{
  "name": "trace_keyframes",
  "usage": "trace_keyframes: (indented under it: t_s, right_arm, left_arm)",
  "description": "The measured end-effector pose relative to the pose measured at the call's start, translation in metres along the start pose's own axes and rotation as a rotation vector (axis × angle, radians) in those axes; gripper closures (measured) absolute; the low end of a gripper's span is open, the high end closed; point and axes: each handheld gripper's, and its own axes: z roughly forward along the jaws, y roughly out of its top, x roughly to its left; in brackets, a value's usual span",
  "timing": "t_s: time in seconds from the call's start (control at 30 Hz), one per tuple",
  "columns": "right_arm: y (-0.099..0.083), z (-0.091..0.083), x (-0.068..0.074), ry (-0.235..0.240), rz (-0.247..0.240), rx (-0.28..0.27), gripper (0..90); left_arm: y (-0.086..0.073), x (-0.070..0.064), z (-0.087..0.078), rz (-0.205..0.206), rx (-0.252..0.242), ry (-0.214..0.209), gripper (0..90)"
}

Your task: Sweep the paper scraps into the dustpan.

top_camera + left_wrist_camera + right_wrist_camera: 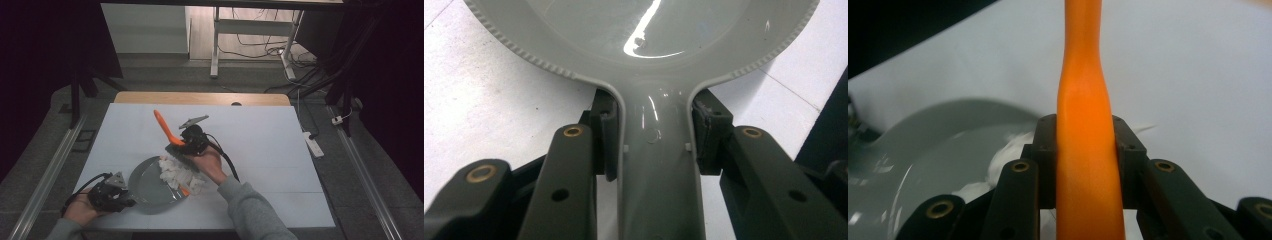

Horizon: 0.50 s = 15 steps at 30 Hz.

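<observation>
Nearest, the left gripper (pixel 122 192) clamps the glossy grey pan's (pixel 147 185) smooth handle at 7 o'clock — its ribbed rim shows close up; beyond, the right gripper (pixel 186 145) grips a matte orange spatula (pixel 1083 165) over crumpled white scraps (pixel 179 175)

The high view is dim at its edges, with near-black corners, while the white tabletop (pixel 260 150) is evenly and softly lit and carries only faint shadows. The picture is slightly soft and grainy. In the left gripper view, a bright streak of glare crosses the glossy grey pan (pixel 649 30). In the right gripper view, the orange handle (pixel 1083 150) looks blurred close to the lens, and the upper left corner falls dark.
</observation>
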Motion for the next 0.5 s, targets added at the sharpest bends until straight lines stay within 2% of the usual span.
trace_keyframes:
  t_s: [0.03, 0.07, 0.13, 0.2, 0.23, 0.3, 0.43, 0.5]
  right_arm:
    - [0.003, -0.004, -0.005, -0.017, 0.003, -0.019, 70.4]
    - [0.009, -0.011, -0.016, -0.047, 0.027, -0.036, 70.4]
    - [0.014, -0.013, -0.027, -0.080, 0.042, -0.048, 70.4]
    - [0.017, -0.012, -0.032, -0.098, 0.045, -0.050, 70.4]
    - [0.020, -0.008, -0.042, -0.130, 0.050, -0.049, 70.4]
    - [0.021, -0.005, -0.045, -0.138, 0.052, -0.046, 70.4]
    - [0.024, 0.011, -0.062, -0.183, 0.063, -0.016, 70.4]
    - [0.022, 0.018, -0.069, -0.187, 0.068, -0.008, 70.5]
  left_arm:
    - [0.000, 0.000, 0.000, 0.000, -0.003, -0.001, 61.9]
    - [0.000, 0.000, 0.000, 0.000, -0.003, -0.001, 61.9]
    - [0.001, 0.001, 0.001, 0.000, -0.004, -0.003, 62.0]
    - [0.001, 0.001, 0.001, -0.001, -0.005, -0.002, 61.9]
    - [0.001, 0.001, 0.001, -0.002, -0.007, -0.005, 61.9]
    - [0.001, 0.001, 0.001, -0.001, -0.006, -0.004, 61.9]
    - [0.001, 0.001, 0.001, 0.000, -0.009, -0.005, 62.0]
    - [0.000, 0.001, 0.000, 0.000, -0.011, -0.006, 61.9]
